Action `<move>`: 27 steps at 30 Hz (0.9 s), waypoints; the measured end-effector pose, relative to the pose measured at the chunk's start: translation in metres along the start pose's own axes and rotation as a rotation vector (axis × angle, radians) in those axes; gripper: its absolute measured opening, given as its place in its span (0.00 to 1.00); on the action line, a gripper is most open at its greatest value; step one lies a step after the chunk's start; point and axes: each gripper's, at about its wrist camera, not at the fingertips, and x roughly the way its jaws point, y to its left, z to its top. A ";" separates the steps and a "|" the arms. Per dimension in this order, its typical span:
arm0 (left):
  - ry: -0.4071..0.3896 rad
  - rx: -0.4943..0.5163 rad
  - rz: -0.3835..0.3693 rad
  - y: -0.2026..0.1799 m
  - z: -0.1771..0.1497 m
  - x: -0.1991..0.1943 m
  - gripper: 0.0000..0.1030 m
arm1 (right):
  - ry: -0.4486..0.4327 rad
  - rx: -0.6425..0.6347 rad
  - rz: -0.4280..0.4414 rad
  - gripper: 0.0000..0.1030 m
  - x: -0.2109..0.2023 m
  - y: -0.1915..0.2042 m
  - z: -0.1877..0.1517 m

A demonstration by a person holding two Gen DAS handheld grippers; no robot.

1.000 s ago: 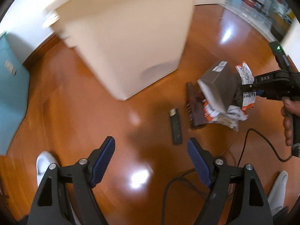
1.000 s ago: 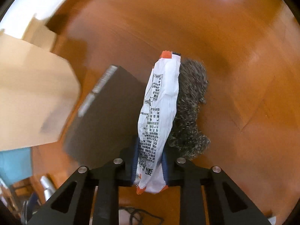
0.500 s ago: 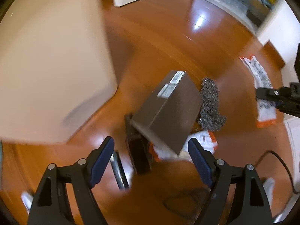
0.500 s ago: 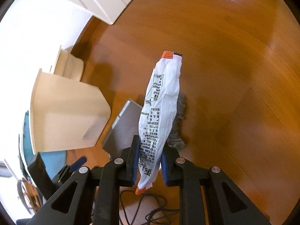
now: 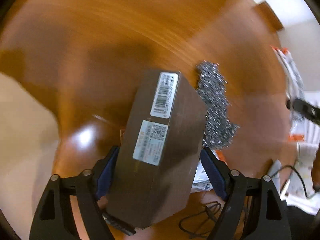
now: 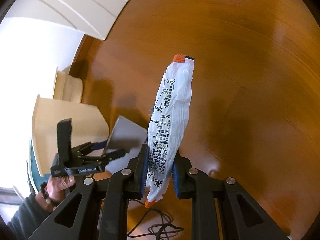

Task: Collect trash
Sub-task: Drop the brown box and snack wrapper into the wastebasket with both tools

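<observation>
Your left gripper (image 5: pixel 158 172) is pointing steeply down at the wooden floor (image 5: pixel 124 32), and its blue-padded fingers (image 5: pixel 106 170) are closing around a dark brown box (image 5: pixel 160 160) that is sitting between them. The left pad is right at the box's side, the right pad is at its far edge, and blur is keeping me from telling whether either is pressing yet. The box is carrying two white labels on its upper face, one with a barcode (image 5: pixel 164 95). At two o'clock from the box, a clump of grey wire wool (image 5: pixel 216 108) is lying on the floor just beside it, and crumpled white and orange wrappers (image 5: pixel 202 177) are showing under the box's right edge at four o'clock. A thin black cable (image 5: pixel 202 218) is trailing across the floor at five o'clock. Your right gripper (image 6: pixel 159 174) is holding its fingers clamped on a white printed wrapper (image 6: pixel 172 124) with orange ends, which is hanging clear above the floor. At nine o'clock in that view, your left hand (image 6: pixel 58 186) is gripping the other tool's handle beside a pale cardboard carton (image 6: pixel 66 124).
</observation>
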 end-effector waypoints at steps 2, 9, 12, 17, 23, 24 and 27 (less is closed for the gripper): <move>-0.014 0.026 -0.010 -0.004 -0.004 0.000 0.52 | -0.004 0.020 -0.010 0.22 -0.001 -0.008 0.003; -0.180 0.049 0.024 -0.029 -0.026 -0.033 0.17 | -0.012 0.051 -0.049 0.22 0.001 -0.015 0.006; -0.249 0.062 0.042 -0.048 -0.041 -0.058 0.17 | -0.020 0.030 -0.052 0.22 0.005 0.002 0.009; -0.454 0.018 0.003 -0.063 -0.075 -0.151 0.17 | -0.025 -0.014 -0.043 0.22 -0.006 0.027 0.014; -0.720 -0.218 0.115 -0.009 -0.115 -0.272 0.17 | -0.057 -0.088 -0.016 0.22 -0.028 0.082 0.019; -0.714 -0.256 0.138 0.006 -0.120 -0.281 0.17 | -0.060 -0.097 -0.010 0.22 -0.031 0.092 0.019; -0.690 -0.308 0.214 0.026 -0.133 -0.279 0.18 | -0.066 -0.131 0.010 0.22 -0.040 0.128 0.014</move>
